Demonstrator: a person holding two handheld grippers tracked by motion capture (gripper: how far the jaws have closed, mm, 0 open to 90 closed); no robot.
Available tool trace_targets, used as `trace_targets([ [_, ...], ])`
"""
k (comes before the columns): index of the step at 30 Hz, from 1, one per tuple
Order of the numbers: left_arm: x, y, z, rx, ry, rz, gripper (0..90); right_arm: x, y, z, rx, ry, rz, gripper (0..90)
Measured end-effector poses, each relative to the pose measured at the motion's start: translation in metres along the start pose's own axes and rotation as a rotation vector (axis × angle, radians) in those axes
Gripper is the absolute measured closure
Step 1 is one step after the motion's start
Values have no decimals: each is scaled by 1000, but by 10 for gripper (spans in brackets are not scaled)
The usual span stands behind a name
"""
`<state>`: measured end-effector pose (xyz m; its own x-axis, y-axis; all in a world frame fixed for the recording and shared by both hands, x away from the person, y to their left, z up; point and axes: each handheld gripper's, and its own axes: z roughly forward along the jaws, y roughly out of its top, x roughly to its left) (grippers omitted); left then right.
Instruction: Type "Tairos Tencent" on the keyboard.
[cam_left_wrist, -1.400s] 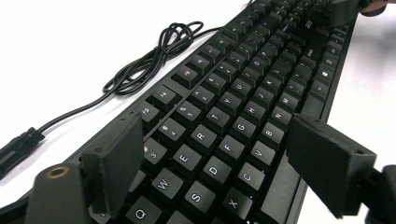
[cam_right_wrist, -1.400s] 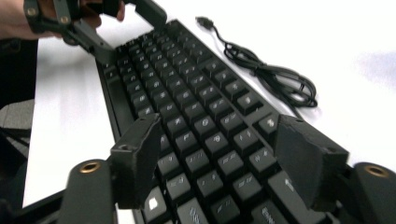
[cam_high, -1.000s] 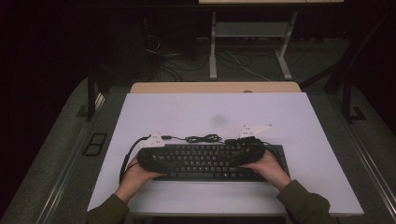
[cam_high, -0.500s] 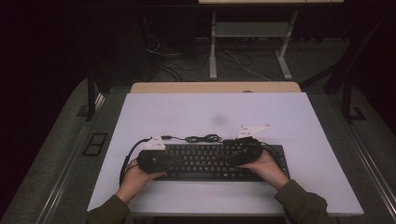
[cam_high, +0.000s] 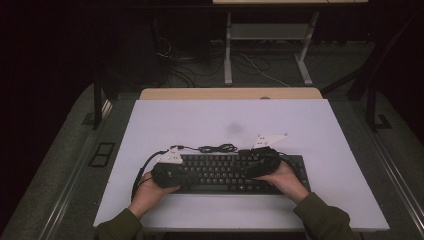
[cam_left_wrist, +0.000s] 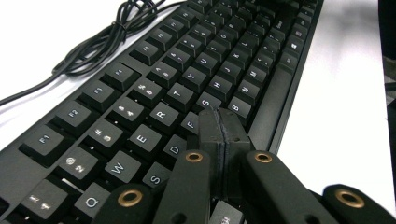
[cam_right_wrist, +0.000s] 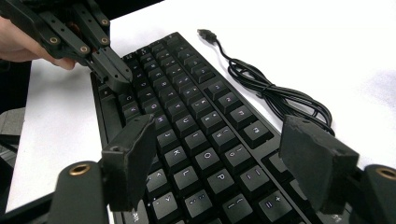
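Observation:
A black keyboard (cam_high: 225, 172) lies near the front edge of the white table (cam_high: 220, 125), with its coiled black cable (cam_high: 217, 148) just behind it. My left gripper (cam_left_wrist: 223, 125) has just been closing and is now shut, its pads pressed together with nothing between them. Its tip rests on the keys around F, G and V. The left gripper (cam_right_wrist: 114, 70) also appears beyond my right one, low over the keyboard (cam_right_wrist: 196, 121). My right gripper (cam_right_wrist: 224, 154) stands open above the right half of the keys, with only keys under its wide gap.
The cable (cam_right_wrist: 275, 98) ends in a loose USB plug (cam_right_wrist: 205, 34) on the bare tabletop behind the keyboard. A wooden strip (cam_high: 230, 93) borders the table's far edge. Beyond it, a desk frame (cam_high: 270, 35) and floor cables sit in the dark.
The left hand has shifted slightly at the keyboard's left end. The right hand and the keyboard stay where they were.

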<state>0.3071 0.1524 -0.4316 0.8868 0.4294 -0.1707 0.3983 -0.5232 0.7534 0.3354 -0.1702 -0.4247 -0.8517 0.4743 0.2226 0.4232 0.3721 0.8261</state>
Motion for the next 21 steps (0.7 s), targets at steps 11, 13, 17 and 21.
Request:
trace_targets([
  [11,0,-1,3,10,0,-2,892,0,0,0,1,-4,0,269],
  [13,1,-1,2,8,10,1,892,0,0,0,1,-3,-2,269],
  [17,3,1,1,-5,20,-2,892,0,0,0,4,-4,2,269],
  [21,5,1,0,-14,33,-7,892,0,0,1,5,-4,-1,269],
])
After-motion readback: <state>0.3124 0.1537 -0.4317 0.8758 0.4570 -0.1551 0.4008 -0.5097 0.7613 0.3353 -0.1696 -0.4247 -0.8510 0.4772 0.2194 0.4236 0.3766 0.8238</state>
